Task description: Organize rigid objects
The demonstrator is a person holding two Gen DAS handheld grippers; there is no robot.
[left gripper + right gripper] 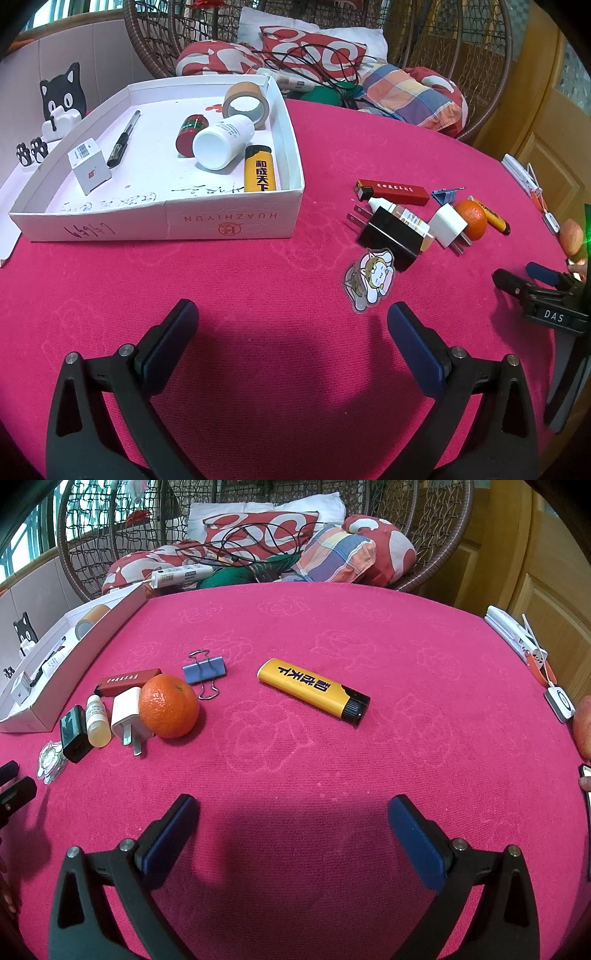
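My left gripper has its jaws spread wide and holds nothing, hovering low over the bare pink worktop; my right gripper is the same, jaws wide apart and empty, angled forward over the cloth. Going by size: the white box sits at the far left of the worktop, and inside it lie a tape roll against the back wall, a white bottle on its side touching a red can, a yellow lighter in the near right corner, a small white carton and a black pen. Out on the cloth, an orange touches a white plug, with a black charger, a small dropper bottle and a red case clustered beside them. A second yellow lighter lies alone ahead of my right jaws, and a blue binder clip rests between it and the cluster.
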